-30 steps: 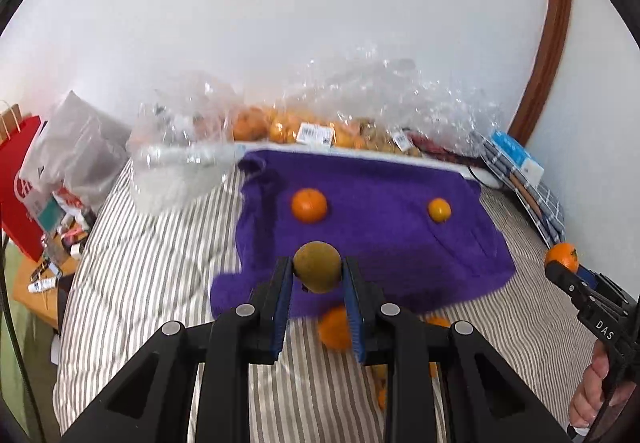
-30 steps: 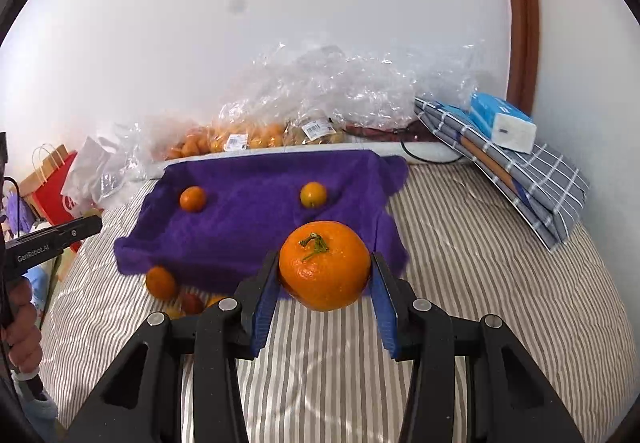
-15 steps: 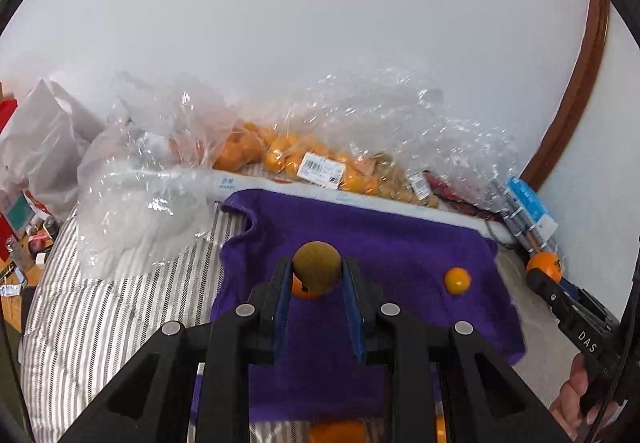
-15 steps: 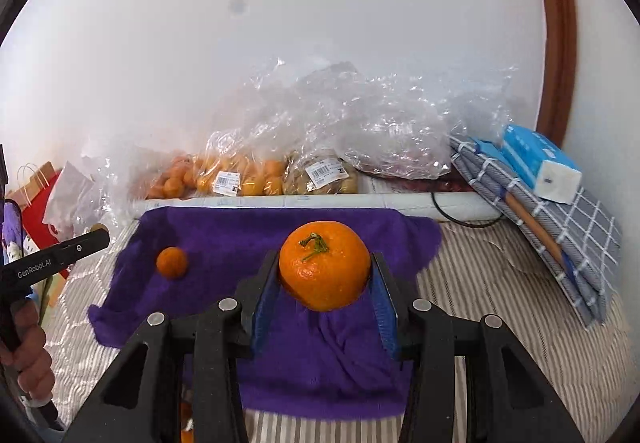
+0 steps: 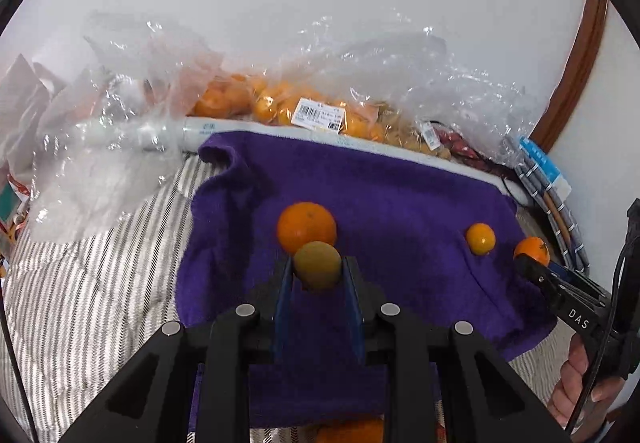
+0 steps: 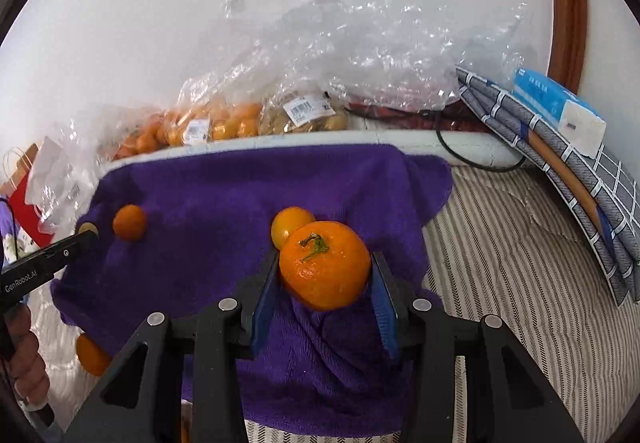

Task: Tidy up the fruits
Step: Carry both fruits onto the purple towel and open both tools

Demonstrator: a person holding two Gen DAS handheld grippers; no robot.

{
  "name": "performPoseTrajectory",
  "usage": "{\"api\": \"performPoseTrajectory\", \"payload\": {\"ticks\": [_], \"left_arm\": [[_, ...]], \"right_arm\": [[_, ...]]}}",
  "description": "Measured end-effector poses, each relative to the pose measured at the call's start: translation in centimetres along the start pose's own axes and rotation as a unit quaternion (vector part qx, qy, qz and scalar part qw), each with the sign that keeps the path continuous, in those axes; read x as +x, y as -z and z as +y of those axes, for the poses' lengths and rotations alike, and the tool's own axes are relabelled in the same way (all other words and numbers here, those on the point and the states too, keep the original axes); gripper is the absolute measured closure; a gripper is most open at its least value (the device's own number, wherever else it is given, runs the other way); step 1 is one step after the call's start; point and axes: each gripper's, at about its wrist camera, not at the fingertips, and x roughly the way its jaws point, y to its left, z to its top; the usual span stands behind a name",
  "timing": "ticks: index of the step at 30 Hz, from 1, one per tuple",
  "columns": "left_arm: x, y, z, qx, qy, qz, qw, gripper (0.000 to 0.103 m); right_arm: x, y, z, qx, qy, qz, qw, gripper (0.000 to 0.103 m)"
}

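My left gripper (image 5: 318,275) is shut on a small brownish-green fruit (image 5: 317,263), held over the purple towel (image 5: 380,195) just in front of an orange (image 5: 306,225) lying there. A small yellow-orange fruit (image 5: 480,238) lies at the towel's right. My right gripper (image 6: 325,275) is shut on a large orange mandarin (image 6: 325,265) with a green stem, over the towel (image 6: 208,195) right in front of the small yellow-orange fruit (image 6: 289,225). The other orange (image 6: 129,222) lies at the towel's left.
Clear plastic bags of oranges (image 5: 256,103) and pale fruit (image 6: 304,117) line the wall behind the towel. Loose oranges lie on the striped bed off the towel's near edge (image 6: 91,355). A folded checked cloth with a blue box (image 6: 560,111) sits at right.
Both grippers have moved forward and down over the purple towel, each still holding its fruit. The fruits lying on the towel now appear closer to the fingertips.
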Motion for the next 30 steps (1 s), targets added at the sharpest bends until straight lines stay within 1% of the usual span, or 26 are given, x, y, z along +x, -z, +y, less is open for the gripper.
{"api": "performPoseTrajectory", "payload": {"ticks": [5, 13, 16, 20, 22, 23, 24, 26, 30], "left_arm": [[0.6, 0.3, 0.0, -0.001, -0.007, 0.006, 1.0000, 0.079], [1.6, 0.5, 0.1, -0.004, -0.024, 0.015, 0.9996, 0.079], [1.9, 0.6, 0.2, -0.005, -0.023, 0.021, 0.9995, 0.079], [2.2, 0.7, 0.0, 0.000, -0.031, 0.023, 0.9993, 0.079], [2.3, 0.7, -0.1, 0.002, -0.029, 0.024, 0.9993, 0.079], [2.3, 0.7, -0.1, 0.003, -0.027, 0.025, 0.9993, 0.079], [2.3, 0.7, -0.2, 0.003, -0.026, 0.025, 0.9994, 0.079], [2.3, 0.7, -0.2, 0.005, -0.026, 0.025, 0.9993, 0.079], [2.4, 0.7, -0.2, 0.004, -0.027, 0.024, 0.9993, 0.079]], "right_arm": [[1.4, 0.3, 0.1, -0.004, 0.003, 0.021, 1.000, 0.060], [2.4, 0.7, 0.4, -0.011, 0.006, 0.037, 0.999, 0.059], [2.3, 0.8, 0.6, -0.015, 0.007, 0.033, 0.999, 0.059], [1.8, 0.7, 0.6, -0.017, 0.006, 0.025, 1.000, 0.059], [1.4, 0.6, 0.5, -0.016, 0.007, 0.020, 1.000, 0.055], [1.0, 0.5, 0.5, -0.013, 0.008, 0.014, 1.000, 0.049], [0.7, 0.5, 0.4, -0.010, 0.008, 0.006, 1.000, 0.046], [0.2, 0.4, 0.1, 0.000, 0.010, -0.008, 1.000, 0.045], [-0.8, 0.4, -0.6, 0.020, 0.011, -0.024, 0.999, 0.045]]}}
